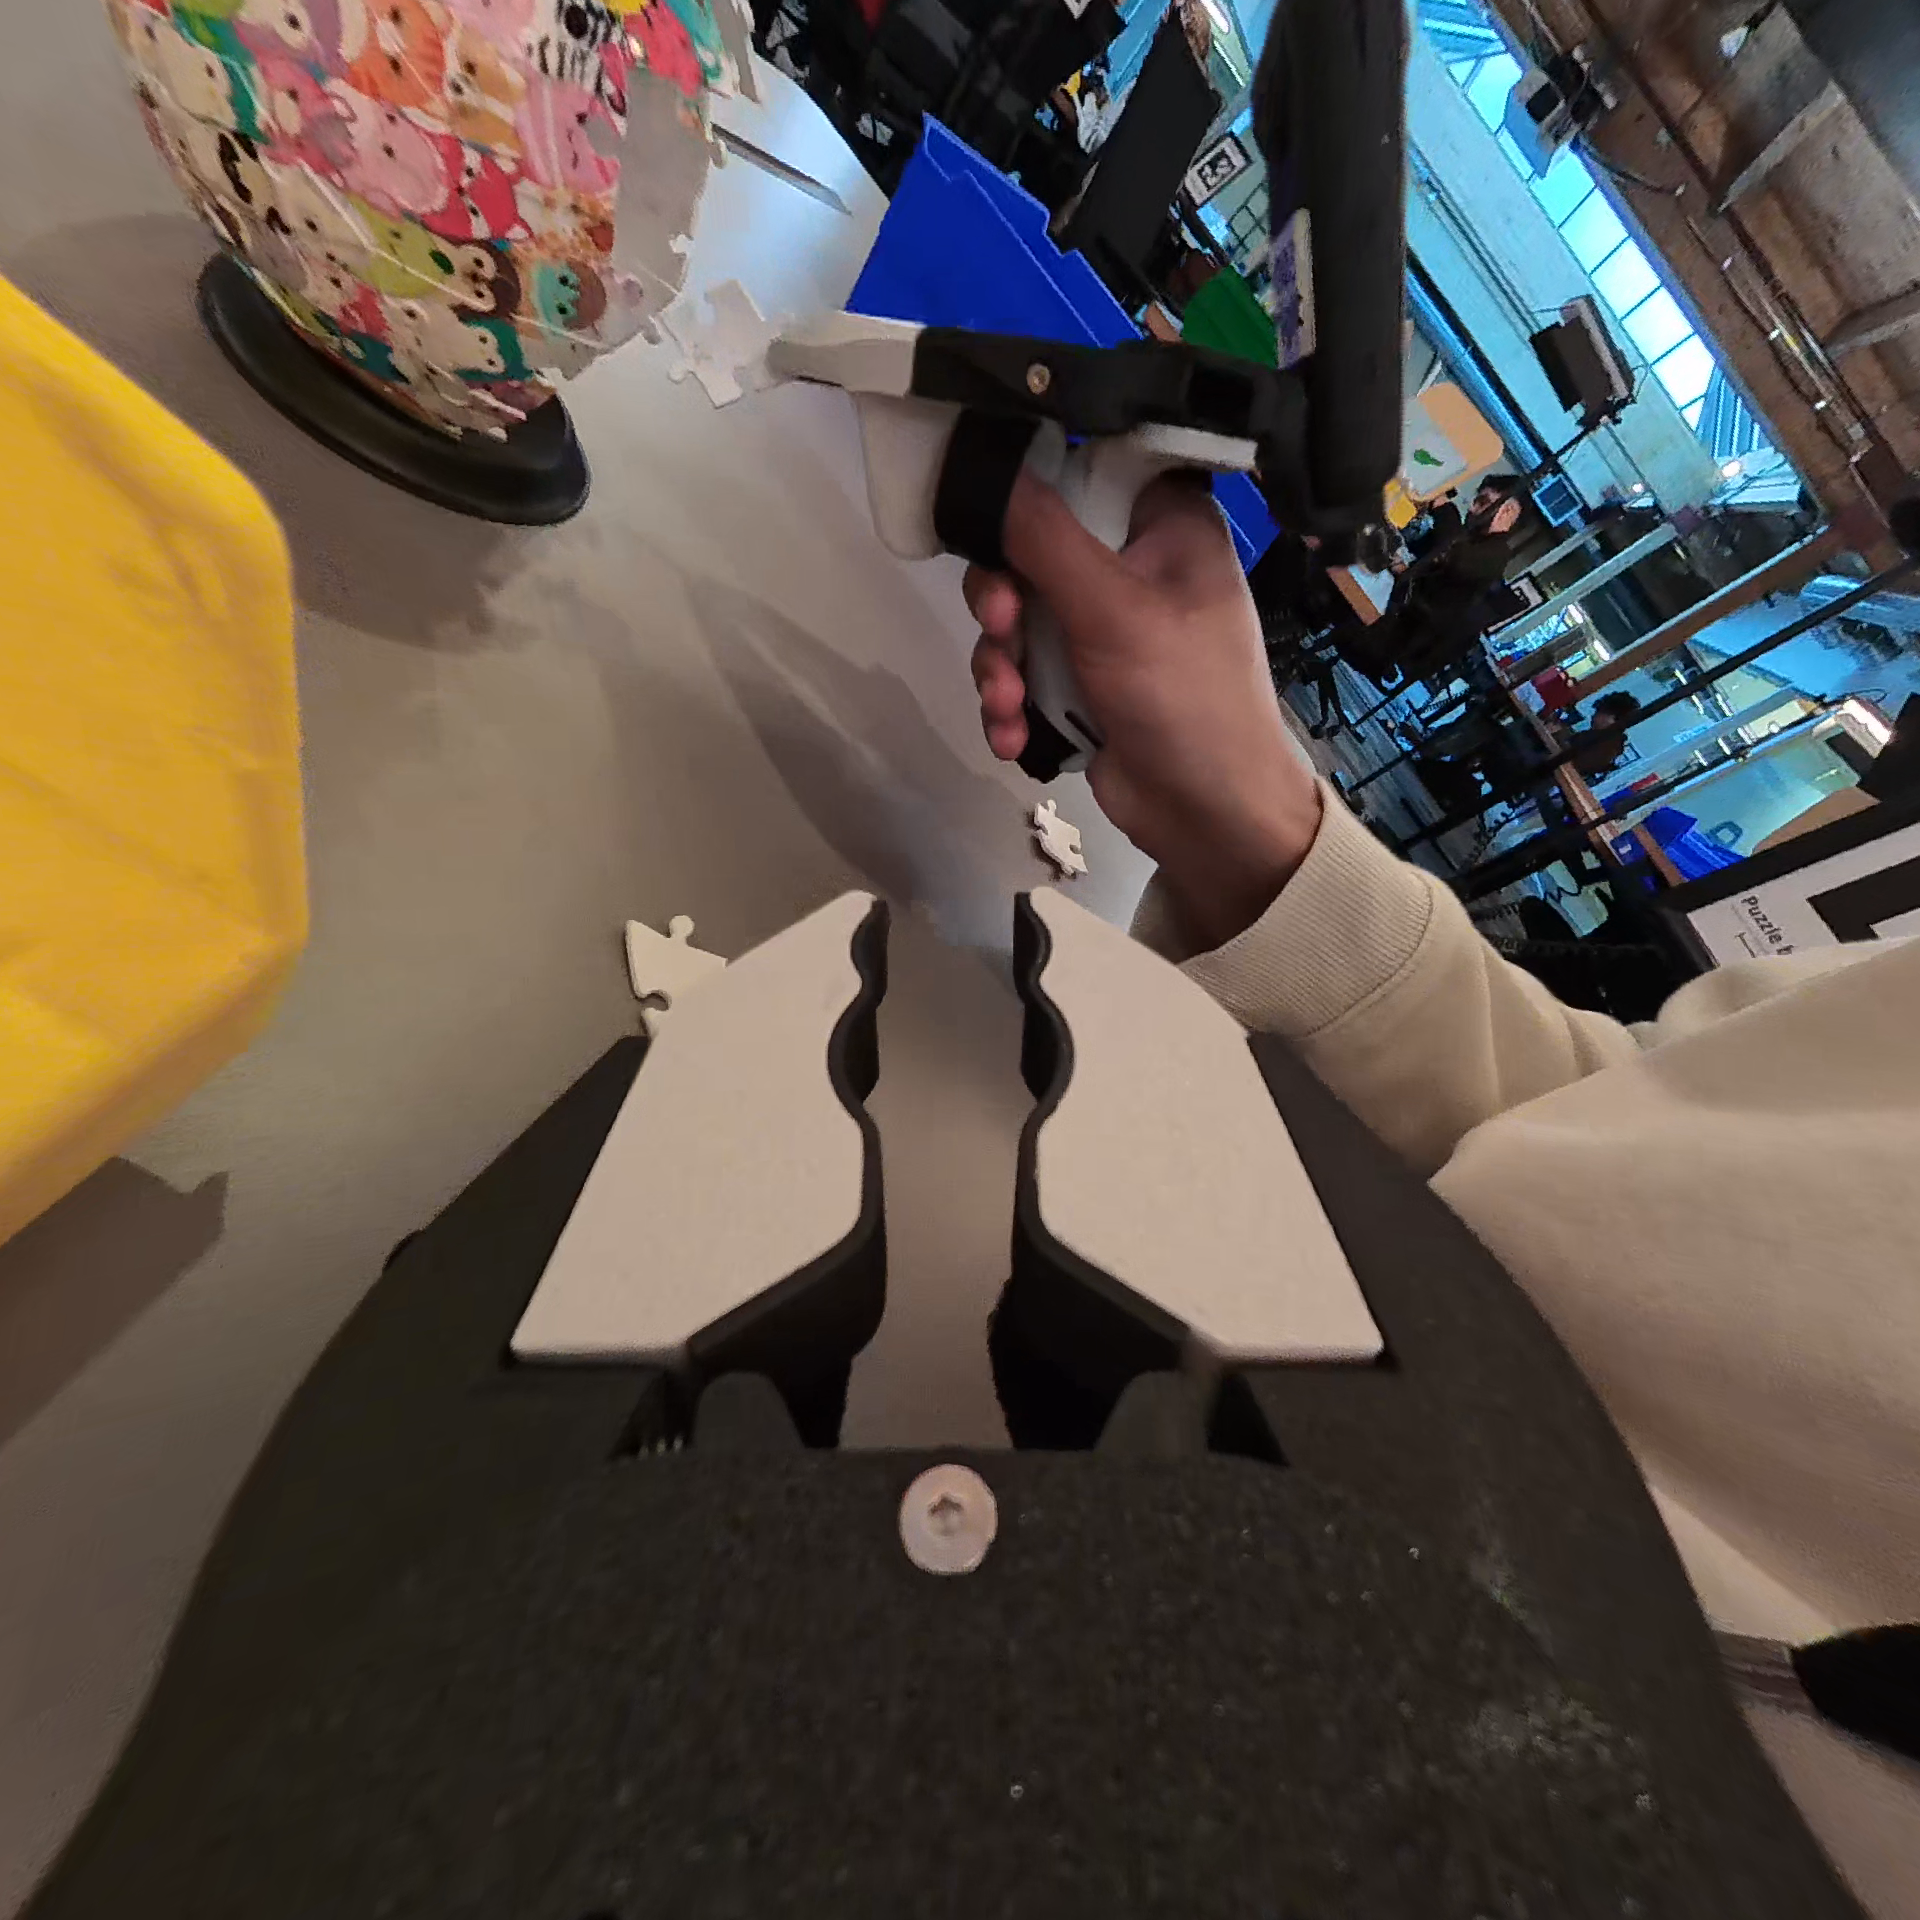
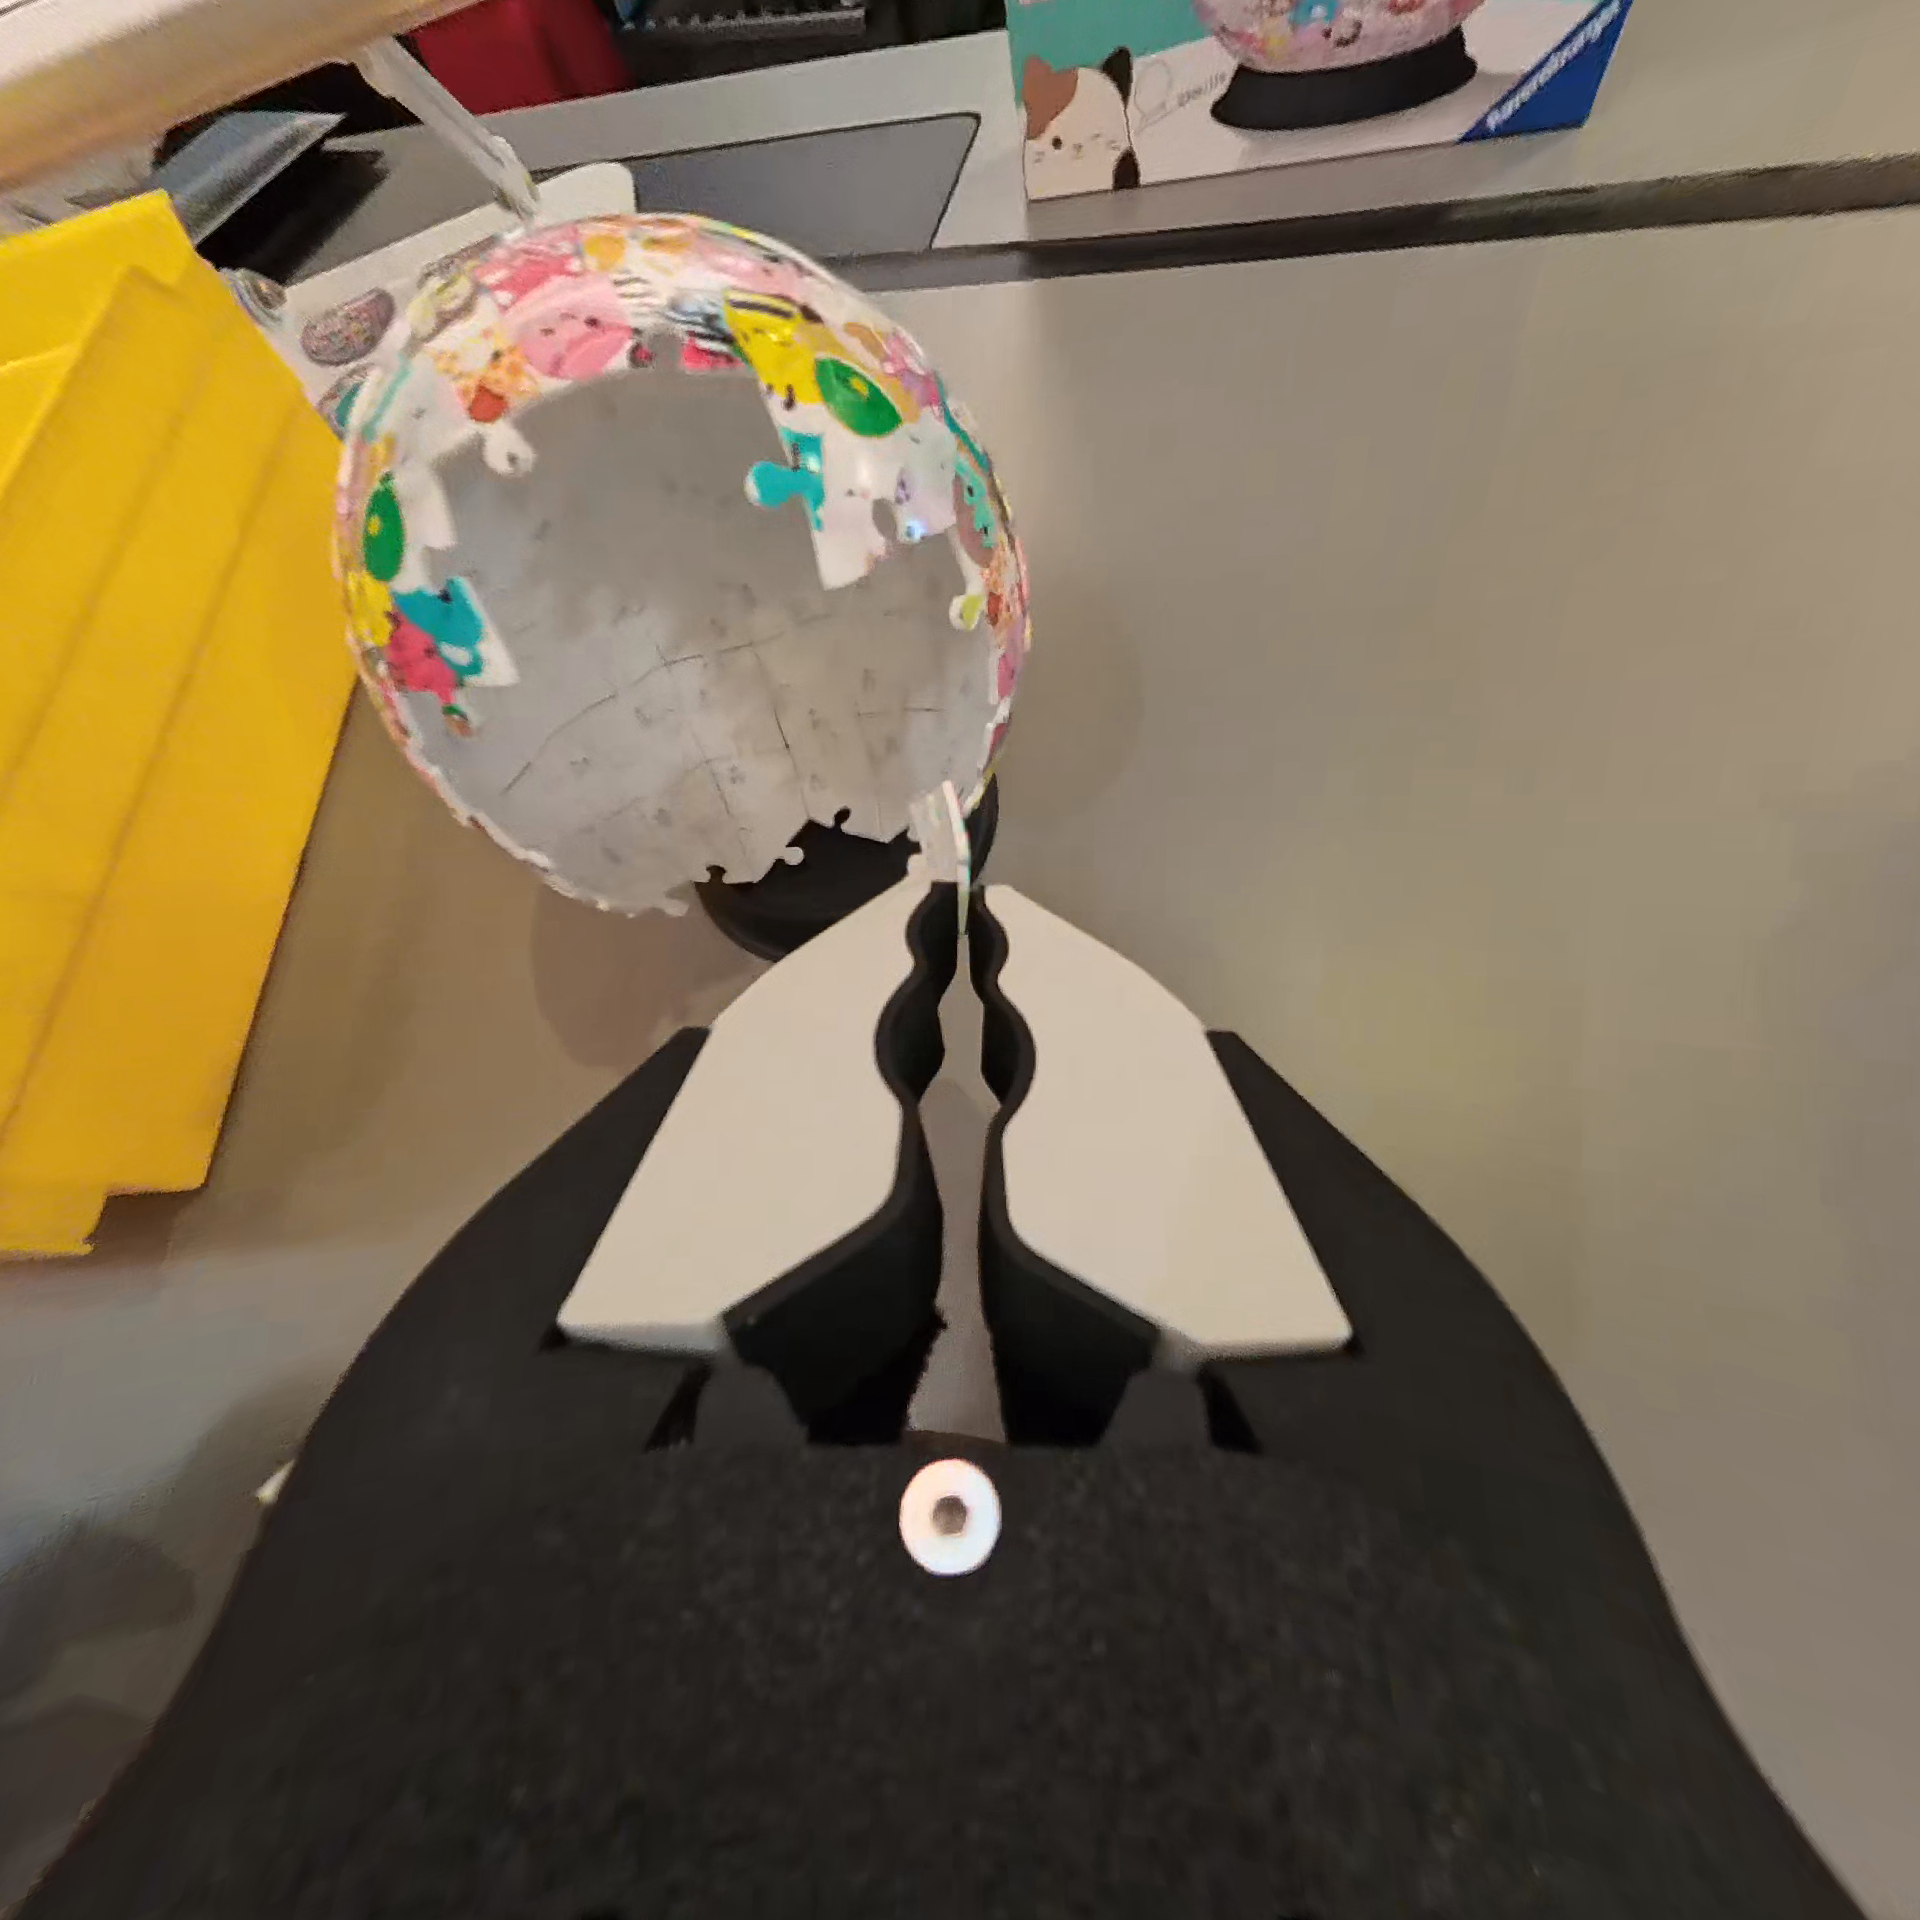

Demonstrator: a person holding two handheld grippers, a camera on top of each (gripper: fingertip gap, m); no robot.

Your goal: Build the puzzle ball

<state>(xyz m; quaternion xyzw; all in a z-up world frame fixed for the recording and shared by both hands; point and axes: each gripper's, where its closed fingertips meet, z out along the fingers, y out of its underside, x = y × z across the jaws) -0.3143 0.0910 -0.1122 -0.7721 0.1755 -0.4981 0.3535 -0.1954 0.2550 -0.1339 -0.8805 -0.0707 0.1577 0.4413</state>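
Observation:
The colourful puzzle ball (image 2: 582,312) sits tilted on a black stand (image 2: 764,914), with a large opening that shows its grey inside. My right gripper (image 2: 961,904) is shut on a white puzzle piece (image 2: 948,836) and holds it edge-on at the lower right rim of that opening. In the left wrist view the ball (image 1: 416,187) is at the top left, and the right gripper (image 1: 790,358), held by a hand, carries the piece (image 1: 717,343) next to it. My left gripper (image 1: 951,914) is open and empty above the table.
Two loose white pieces (image 1: 1060,836) (image 1: 665,961) lie on the grey table near my left fingers. A yellow bin (image 2: 135,727) stands left of the ball. A blue bin (image 1: 997,260) stands beyond the ball. The puzzle box (image 2: 1299,83) is at the back. About 20 cm separates my left fingertips from my right.

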